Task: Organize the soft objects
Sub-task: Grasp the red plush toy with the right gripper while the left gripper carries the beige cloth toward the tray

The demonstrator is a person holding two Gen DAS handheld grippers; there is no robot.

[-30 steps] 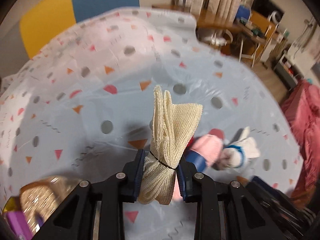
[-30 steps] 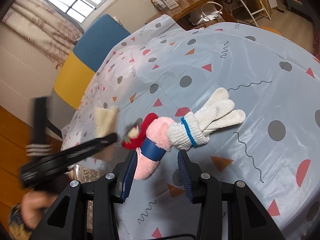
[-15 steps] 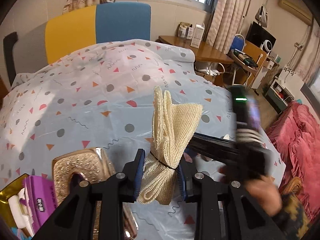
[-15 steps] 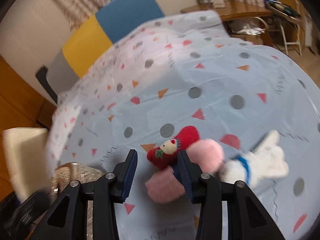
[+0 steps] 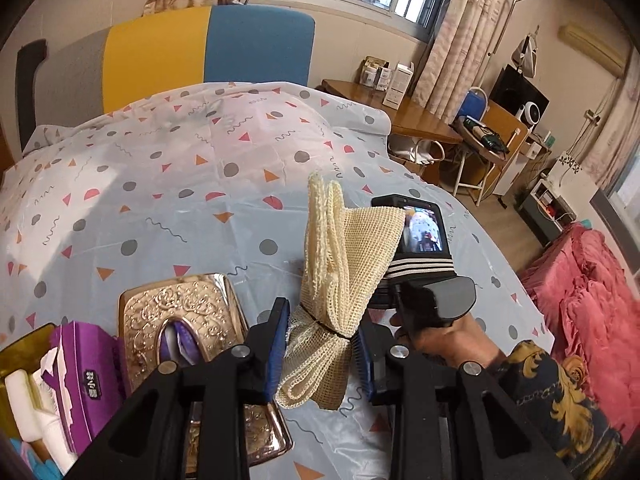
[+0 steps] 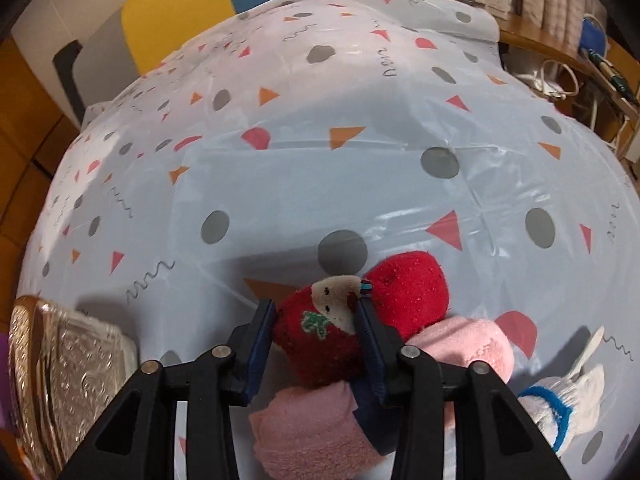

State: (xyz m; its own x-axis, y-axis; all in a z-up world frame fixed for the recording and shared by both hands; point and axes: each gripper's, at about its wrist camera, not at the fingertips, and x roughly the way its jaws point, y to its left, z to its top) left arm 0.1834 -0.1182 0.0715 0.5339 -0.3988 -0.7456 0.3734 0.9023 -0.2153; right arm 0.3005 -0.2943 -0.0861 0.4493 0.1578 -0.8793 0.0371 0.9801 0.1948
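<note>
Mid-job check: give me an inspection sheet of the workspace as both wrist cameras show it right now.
Surface: patterned tablecloth covers the table, wrinkled and glossy.
Job's things: cream mesh cloth, tied with a black band; red sock on the pink sock; white sock with a blue band to the right.
Clutter: gold embossed tissue box; purple tissue pack beside it.
Grippers: left gripper shut on the mesh cloth; right gripper straddles the red sock, grip not certain.
Cables: nothing seen on the table.
Surroundings: yellow and blue chair, wooden desk, window, red bedding.
</note>
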